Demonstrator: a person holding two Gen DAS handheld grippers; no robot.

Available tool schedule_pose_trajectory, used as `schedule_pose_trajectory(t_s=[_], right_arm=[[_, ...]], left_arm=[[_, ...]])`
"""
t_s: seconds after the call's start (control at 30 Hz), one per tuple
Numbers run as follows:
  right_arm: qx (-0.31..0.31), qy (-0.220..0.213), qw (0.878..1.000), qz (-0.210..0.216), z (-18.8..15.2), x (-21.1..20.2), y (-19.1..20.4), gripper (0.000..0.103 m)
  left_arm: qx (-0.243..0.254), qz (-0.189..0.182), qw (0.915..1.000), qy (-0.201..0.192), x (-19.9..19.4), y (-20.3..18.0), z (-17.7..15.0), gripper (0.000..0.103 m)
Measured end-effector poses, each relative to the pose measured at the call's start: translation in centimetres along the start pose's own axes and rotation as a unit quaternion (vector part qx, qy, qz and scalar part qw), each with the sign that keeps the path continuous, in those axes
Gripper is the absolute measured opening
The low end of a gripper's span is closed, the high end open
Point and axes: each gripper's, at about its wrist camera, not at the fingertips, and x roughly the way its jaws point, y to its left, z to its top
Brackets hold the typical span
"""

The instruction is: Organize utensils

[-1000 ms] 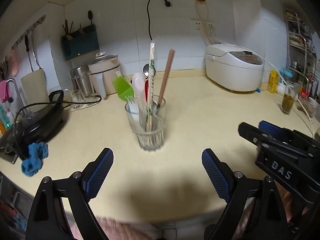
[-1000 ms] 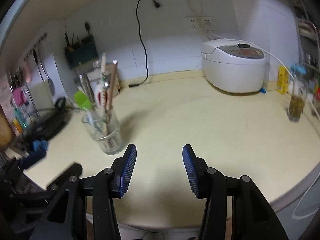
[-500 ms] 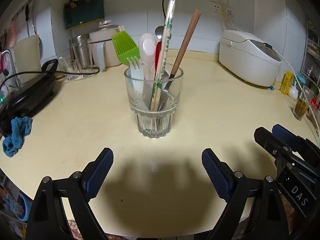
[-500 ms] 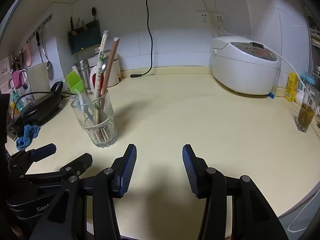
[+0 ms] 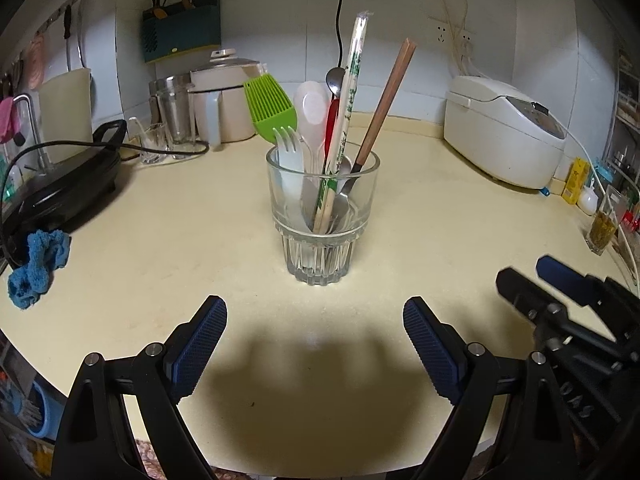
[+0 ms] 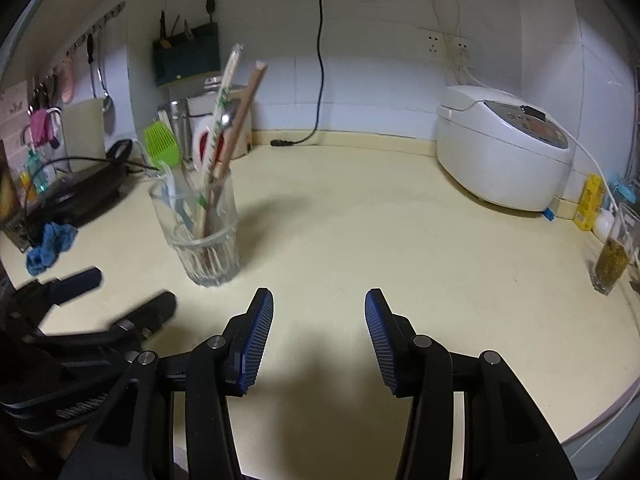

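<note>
- Left gripper [image 5: 315, 342]: jaws spread wide, holding nothing; bare counter [image 5: 420, 216] between them.
- Right gripper [image 6: 319, 336]: jaws apart, empty.
- Just ahead of the left jaws, centred: glass [image 5: 322, 216] standing upright, holding fork [image 5: 289, 148], green brush [image 5: 270, 107], spoons, chopsticks [image 5: 385, 100].
- Utensils already gathered; this fits either finished sorting or pulling them out.

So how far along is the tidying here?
The utensils already stand together in the glass: green brush, fork, spoons, chopsticks. Nothing is in hand; the left gripper and right gripper are open and empty. No loose utensils show on the counter.
</note>
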Motion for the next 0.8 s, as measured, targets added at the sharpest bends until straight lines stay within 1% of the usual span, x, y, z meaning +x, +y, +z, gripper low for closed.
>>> schedule_pose_trajectory(t_s=[0.23, 0.43, 0.8], right_arm=[[0.031, 0.005, 0.999, -0.006, -0.3, 0.1, -1.2, 0.049], [0.028, -0.001, 1.000, -0.006, -0.4, -0.3, -1.1, 0.049], [0.028, 0.001, 1.000, -0.005, -0.5, -0.4, -1.1, 0.049]], left_arm=[[0.012, 0.005, 0.9999, -0.010, -0.5, -0.4, -0.2, 0.092], [0.014, 0.005, 0.9998, -0.012, -0.7, -0.6, -0.3, 0.092], [0.015, 0.005, 0.9998, -0.010, -0.6, -0.7, -0.3, 0.092]])
